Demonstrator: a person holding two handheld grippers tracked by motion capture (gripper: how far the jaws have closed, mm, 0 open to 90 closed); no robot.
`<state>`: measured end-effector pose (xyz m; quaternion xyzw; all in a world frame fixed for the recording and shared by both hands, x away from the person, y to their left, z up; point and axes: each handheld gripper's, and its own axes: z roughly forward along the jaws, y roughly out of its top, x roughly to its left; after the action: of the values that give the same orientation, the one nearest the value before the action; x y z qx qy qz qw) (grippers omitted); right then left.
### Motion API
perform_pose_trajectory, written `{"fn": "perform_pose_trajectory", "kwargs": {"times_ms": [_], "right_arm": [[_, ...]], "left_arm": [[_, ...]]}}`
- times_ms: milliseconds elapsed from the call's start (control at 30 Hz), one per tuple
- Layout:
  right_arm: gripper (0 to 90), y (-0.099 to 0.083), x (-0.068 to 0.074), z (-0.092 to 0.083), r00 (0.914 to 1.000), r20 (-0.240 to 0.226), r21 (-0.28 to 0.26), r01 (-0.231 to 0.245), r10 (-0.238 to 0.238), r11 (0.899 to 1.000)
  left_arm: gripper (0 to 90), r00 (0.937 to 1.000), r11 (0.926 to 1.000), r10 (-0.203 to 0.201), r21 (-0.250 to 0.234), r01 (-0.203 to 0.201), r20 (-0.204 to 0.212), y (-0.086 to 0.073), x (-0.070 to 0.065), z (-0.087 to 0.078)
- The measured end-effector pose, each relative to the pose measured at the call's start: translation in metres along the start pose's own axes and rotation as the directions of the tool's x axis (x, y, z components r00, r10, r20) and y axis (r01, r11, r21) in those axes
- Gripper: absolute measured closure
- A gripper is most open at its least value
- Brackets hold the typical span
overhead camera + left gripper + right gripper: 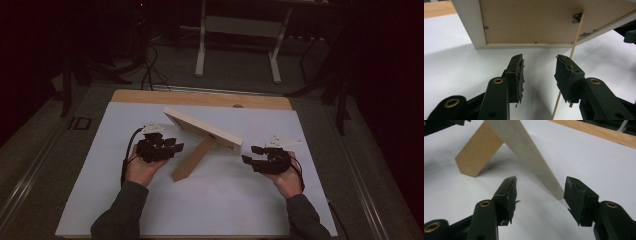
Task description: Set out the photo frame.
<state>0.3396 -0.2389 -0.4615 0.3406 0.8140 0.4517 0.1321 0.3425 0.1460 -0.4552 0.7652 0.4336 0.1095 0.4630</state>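
High view: picture frame (202,126) between grippers, ungripped.

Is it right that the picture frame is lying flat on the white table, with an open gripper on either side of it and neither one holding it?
Not quite. The picture frame is not lying flat: the high view shows it standing on its edge, propped by its wooden stand. The rest holds: the left gripper and right gripper sit open on either side, neither holding it.

The high view is dim, and the room is almost black at 3 and 9 o'clock. Both gripper views are brighter. The frame (524,152) casts a soft shadow; near jaws look slightly blurred.
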Motion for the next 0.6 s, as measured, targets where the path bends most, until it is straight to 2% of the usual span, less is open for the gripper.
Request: {"fn": "perform_pose_trajectory", "kwargs": {"times_ms": [100, 267, 367, 467, 567, 600], "right_arm": [[44.3, 0.000, -0.005, 0.001, 1.0000, 0.006, 0.013, -0.006, 0.006, 1.000], [51.6, 0.000, -0.010, 0.001, 0.9997, 0.016, 0.010, -0.016, 0.016, 1.000], [66.3, 0.002, -0.014, 0.002, 0.9993, 0.010, 0.011, -0.036, 0.036, 0.999], [73.5, 0.005, -0.015, 0.004, 0.9987, 0.029, 0.003, -0.043, 0.043, 0.999], [76.9, 0.007, -0.015, 0.006, 0.9981, 0.037, -0.001, -0.049, 0.049, 0.999], [80.1, 0.009, -0.015, 0.009, 0.9972, 0.056, -0.010, -0.049, 0.050, 0.999]], "left_arm": [[60.9, 1.0000, 0.9999, -0.005, -0.011, 0.005, 0.002, 0.007, 0.001, 0.003], [63.3, 1.0000, 0.9998, -0.009, -0.019, 0.009, 0.000, 0.014, 0.001, 0.006], [64.8, 0.9998, 0.9998, -0.008, -0.016, 0.008, -0.019, 0.019, 0.000, 0.011], [66.6, 0.9990, 0.9997, -0.022, -0.010, 0.021, -0.038, 0.021, 0.001, 0.015], [68.1, 0.9979, 0.9995, -0.032, -0.009, 0.032, -0.055, 0.022, 0.001, 0.017], [69.6, 0.9968, 0.9995, -0.032, -0.007, 0.032, -0.073, 0.022, 0.001, 0.019]]}}
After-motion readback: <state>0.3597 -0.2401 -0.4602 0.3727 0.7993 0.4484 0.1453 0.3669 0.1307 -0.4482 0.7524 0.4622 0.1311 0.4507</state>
